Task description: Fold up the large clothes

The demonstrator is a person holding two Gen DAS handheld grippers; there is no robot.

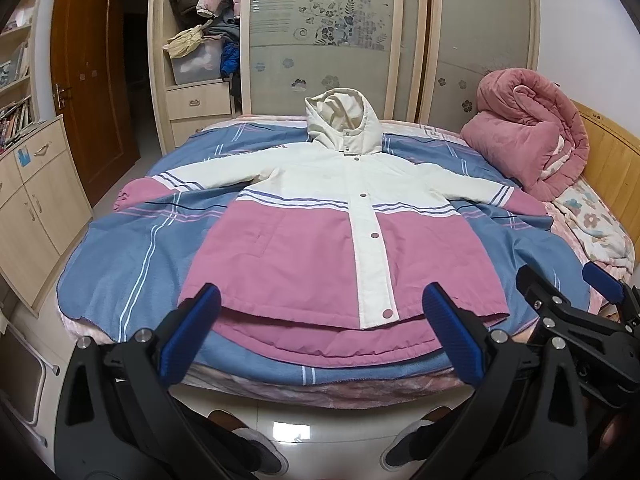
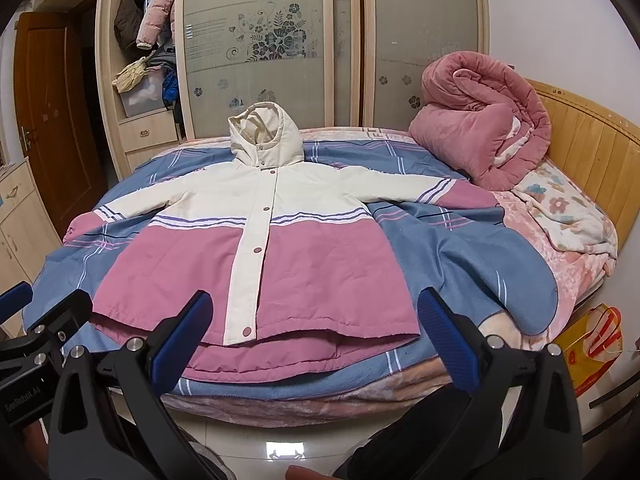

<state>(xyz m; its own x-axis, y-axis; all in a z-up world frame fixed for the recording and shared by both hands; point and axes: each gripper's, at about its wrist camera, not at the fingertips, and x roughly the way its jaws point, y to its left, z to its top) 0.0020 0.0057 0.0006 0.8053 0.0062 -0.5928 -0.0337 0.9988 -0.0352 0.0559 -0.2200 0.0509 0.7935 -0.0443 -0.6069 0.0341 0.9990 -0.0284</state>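
Hooded jacket (image 1: 320, 236), cream top half, pink bottom half, purple stripes at the colour break and on the sleeves. Lies flat, front up, snapped shut, centre frame on the bed (image 1: 120, 264). Both sleeves spread out sideways, hood propped up at far end, hem nearest camera.

Cream wardrobe w/ frosted floral sliding doors (image 1: 320, 36) behind bed; dark brown wooden door (image 1: 86, 80) at left, pale wood cabinet (image 1: 32, 200) near it; glossy white tile floor (image 2: 280, 444).

Matt cloth jacket (image 1: 320, 240) on a fleecy blanket (image 1: 132, 256); glossy wooden door (image 1: 92, 80).
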